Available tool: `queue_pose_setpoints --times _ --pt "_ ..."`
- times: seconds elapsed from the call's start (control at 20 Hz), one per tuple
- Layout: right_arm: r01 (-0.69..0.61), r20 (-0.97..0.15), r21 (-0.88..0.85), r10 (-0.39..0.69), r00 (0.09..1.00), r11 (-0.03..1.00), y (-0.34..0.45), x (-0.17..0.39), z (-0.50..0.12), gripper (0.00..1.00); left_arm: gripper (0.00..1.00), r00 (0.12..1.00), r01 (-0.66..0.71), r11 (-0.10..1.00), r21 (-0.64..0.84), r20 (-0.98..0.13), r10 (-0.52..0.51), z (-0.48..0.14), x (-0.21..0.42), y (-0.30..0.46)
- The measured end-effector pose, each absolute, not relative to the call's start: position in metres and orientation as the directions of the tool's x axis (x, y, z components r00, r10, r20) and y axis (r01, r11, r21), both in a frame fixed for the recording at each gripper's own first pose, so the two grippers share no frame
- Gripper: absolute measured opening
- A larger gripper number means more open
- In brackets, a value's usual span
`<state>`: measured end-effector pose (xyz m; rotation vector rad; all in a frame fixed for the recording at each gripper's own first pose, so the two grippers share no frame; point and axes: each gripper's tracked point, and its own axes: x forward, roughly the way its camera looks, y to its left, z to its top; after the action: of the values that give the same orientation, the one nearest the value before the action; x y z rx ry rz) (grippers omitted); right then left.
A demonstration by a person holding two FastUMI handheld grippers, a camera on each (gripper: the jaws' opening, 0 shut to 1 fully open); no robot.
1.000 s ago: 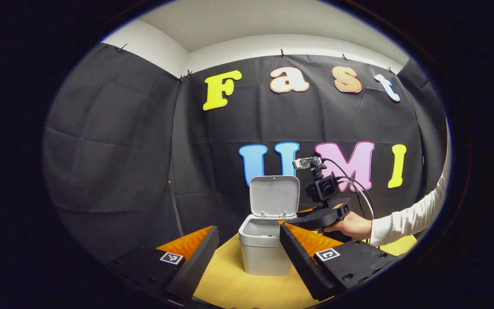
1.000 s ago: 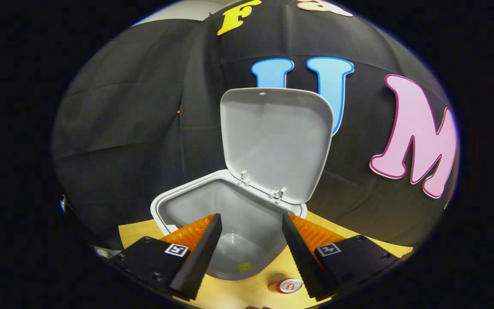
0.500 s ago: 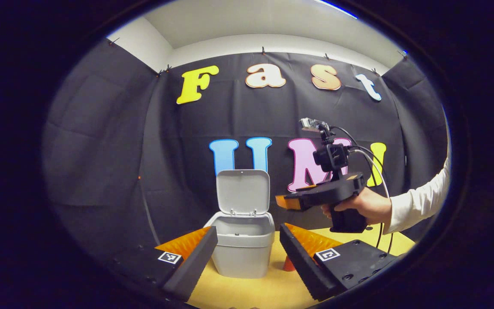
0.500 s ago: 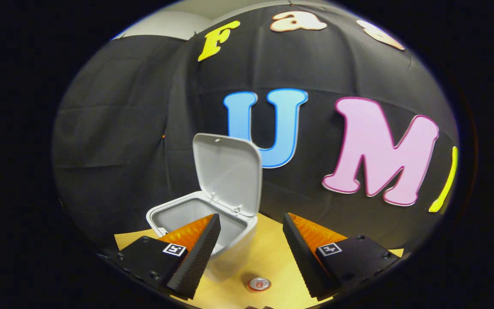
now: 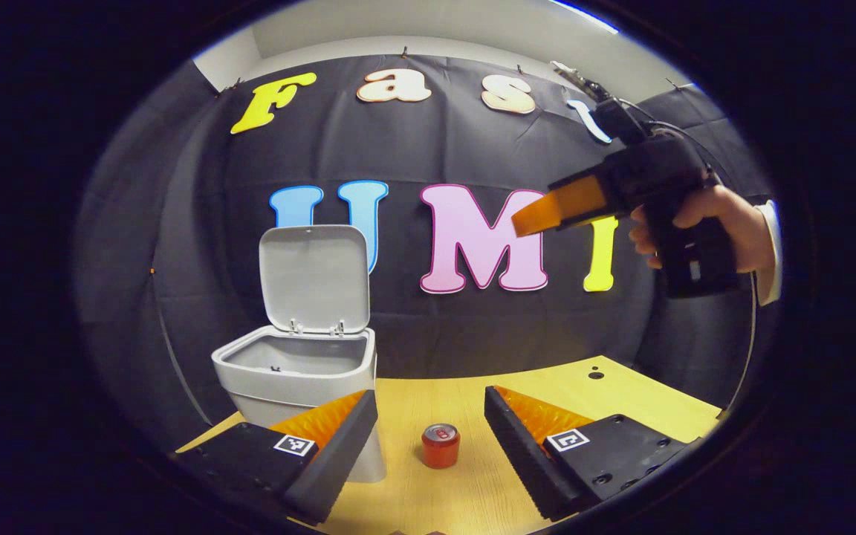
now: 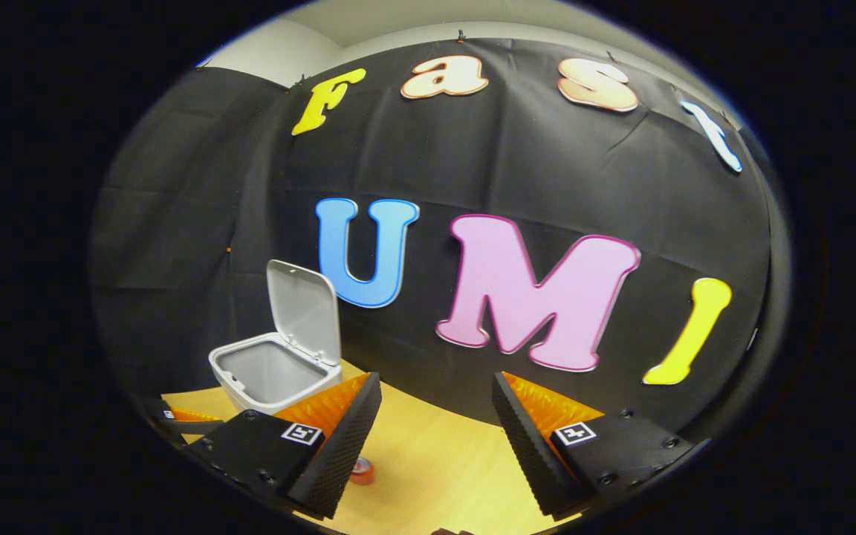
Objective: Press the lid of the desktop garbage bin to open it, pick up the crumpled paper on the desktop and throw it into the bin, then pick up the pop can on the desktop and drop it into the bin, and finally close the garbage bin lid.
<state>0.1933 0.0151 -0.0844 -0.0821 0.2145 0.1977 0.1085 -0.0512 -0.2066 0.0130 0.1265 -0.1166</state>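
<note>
Right claw [image 5: 528,221] higher; upright red can [image 5: 440,445].

The left gripper [image 5: 428,427] is held low and level, its two fingers spread wide apart with nothing between them. The right gripper [image 6: 435,423] is likewise wide open and empty. In the left gripper view it [image 5: 532,221] is raised high, up and to the right, pointing left, gripped by a hand [image 5: 725,227] in what looks like a white sleeve [image 5: 770,253].

No brand can be read on the red pop can [image 5: 440,444]. The square markers on the left gripper [image 5: 428,435] carry patterns, seemingly not words.
</note>
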Motion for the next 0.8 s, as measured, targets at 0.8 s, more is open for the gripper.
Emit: queue_pose_setpoints --times 0.8 --pt "-0.135 -0.308 -0.123 0.092 0.947 0.983 -0.055 0.181 -0.115 0.96 0.99 0.938 0.085 0.996 0.035 -0.34 -0.069 -0.378 0.223 -0.077"
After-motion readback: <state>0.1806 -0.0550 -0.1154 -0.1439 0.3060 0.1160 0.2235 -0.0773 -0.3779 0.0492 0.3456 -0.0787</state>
